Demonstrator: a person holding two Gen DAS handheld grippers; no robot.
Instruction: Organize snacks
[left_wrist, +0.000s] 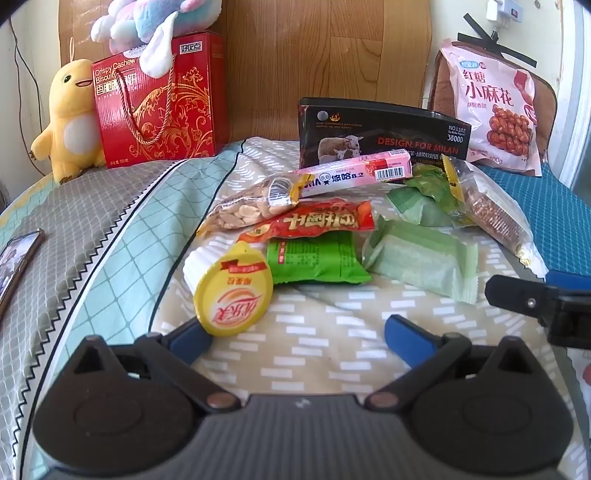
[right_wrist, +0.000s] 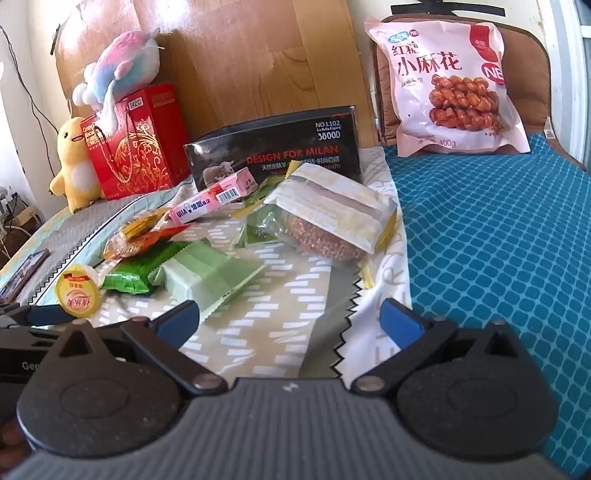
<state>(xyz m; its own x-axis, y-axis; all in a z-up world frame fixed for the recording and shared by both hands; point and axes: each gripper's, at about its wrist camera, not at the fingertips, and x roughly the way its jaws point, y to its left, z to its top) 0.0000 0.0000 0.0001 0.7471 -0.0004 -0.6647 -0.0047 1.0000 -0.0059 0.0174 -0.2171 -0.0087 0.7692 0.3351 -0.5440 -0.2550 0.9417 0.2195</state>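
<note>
Surface: bed (left_wrist: 314, 332), patterned cover, headboard behind.
Snacks: loose pile mid-bed; jelly cup (left_wrist: 232, 291) nearest left tool (left_wrist: 297, 332).
Handling: likely light, crinkly, slippery; cup stiff, take by its sides.
Containers: red box (left_wrist: 159, 99), black box (left_wrist: 384, 129), contents unseen.
Tools: left and right tool (right_wrist: 290, 321) both wide open, empty.

Two low wrist views, shared snack pile (left_wrist: 332, 229)

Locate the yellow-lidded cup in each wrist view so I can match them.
Left wrist view: the yellow-lidded cup lies lower centre-left, just ahead of the gripper's left finger.
Right wrist view: the cup sits at the far left, at mid-height.
Shared landmark: the bright green packet lies just right of it in both.
</note>
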